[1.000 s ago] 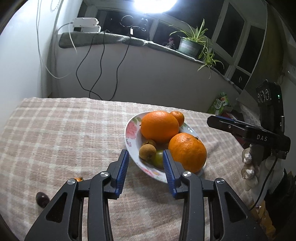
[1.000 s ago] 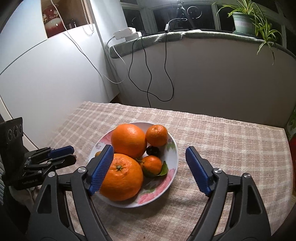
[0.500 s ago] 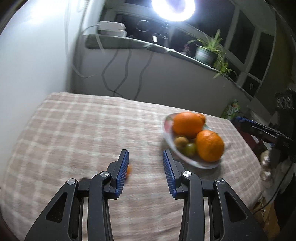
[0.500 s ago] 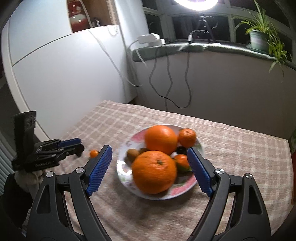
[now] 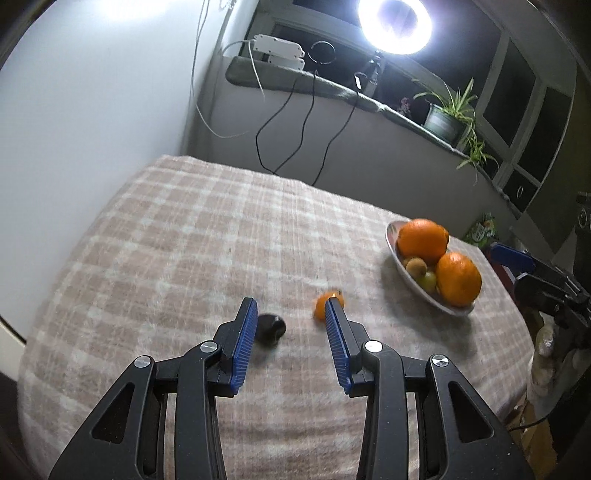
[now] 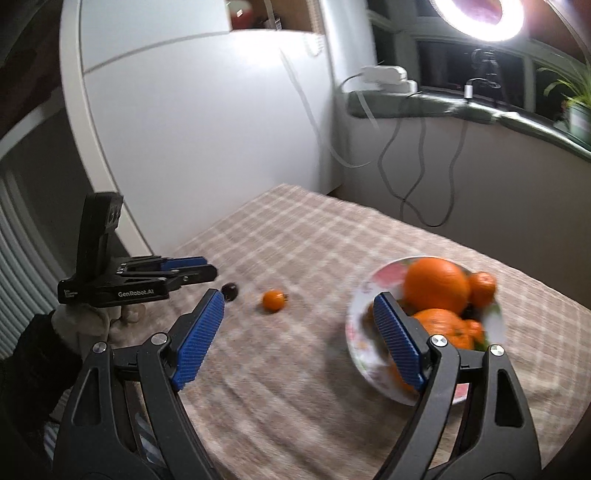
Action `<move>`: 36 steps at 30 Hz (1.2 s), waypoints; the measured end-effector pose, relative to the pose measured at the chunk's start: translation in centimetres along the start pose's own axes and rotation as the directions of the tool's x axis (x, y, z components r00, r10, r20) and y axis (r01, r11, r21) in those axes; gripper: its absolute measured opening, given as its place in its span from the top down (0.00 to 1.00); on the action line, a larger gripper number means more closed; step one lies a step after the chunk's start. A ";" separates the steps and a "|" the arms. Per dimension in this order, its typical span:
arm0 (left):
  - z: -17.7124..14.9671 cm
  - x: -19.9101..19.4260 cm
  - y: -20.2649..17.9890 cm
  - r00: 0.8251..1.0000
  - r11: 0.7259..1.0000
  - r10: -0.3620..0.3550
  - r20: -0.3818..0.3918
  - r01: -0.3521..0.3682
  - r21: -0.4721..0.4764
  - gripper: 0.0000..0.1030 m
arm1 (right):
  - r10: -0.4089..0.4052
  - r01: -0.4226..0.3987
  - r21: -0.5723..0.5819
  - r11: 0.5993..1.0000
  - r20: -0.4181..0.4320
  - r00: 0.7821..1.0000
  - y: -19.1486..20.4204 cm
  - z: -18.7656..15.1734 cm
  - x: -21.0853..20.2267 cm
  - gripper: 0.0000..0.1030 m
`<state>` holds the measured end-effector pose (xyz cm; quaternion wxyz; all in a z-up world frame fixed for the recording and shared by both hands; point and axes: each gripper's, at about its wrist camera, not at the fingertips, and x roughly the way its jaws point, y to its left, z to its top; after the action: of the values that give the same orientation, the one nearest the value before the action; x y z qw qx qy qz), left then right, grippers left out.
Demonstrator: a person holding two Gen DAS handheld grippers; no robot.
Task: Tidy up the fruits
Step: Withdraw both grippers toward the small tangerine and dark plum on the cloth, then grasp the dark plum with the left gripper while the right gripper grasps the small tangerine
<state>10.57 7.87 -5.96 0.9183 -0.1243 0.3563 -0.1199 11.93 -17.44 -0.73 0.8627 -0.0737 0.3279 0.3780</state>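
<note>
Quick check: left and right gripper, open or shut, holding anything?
Left gripper: open, empty; a dark fruit lies on the cloth just ahead between its fingers.
Right gripper: open wide, empty.

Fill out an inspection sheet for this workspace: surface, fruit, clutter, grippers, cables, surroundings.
Surface: checked cloth covers the table.
Job's things: plate holds two big oranges and smaller fruit; a small orange fruit and a dark fruit lie loose on the cloth, apart from the plate.
Clutter: nothing seen.
Grippers: left hand-held gripper open and empty, the dark fruit just ahead between its fingers; right hand-held gripper open wide, empty.
Cables: black cables hang from the sill down the wall.
Surroundings: ring light, potted plant, dark windows.
</note>
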 end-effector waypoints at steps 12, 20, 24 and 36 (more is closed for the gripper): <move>-1.1 1.3 0.3 0.999 0.999 0.013 -0.041 -0.011 0.031 0.65 | 0.019 -0.022 -0.023 0.999 -0.109 0.994 3.2 -1.0 5.9 0.28; -1.3 2.8 0.4 0.997 0.998 0.040 -0.072 -0.037 0.049 0.65 | -0.004 0.017 0.070 0.997 -0.189 0.982 2.1 -1.3 9.9 0.53; -1.3 3.4 0.3 0.995 0.997 0.052 -0.082 -0.047 0.058 0.65 | -0.005 0.029 0.112 0.993 -0.210 0.978 1.3 -1.5 11.5 0.54; -1.5 4.0 0.5 0.995 0.996 0.066 -0.080 -0.061 0.058 0.71 | 0.010 0.020 0.120 0.993 -0.238 0.971 0.8 -0.9 13.9 0.54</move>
<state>12.49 6.92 -9.73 0.9094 -0.0822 0.3937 -0.1056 17.87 -8.82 -9.99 0.8210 -0.0665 0.4512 0.3436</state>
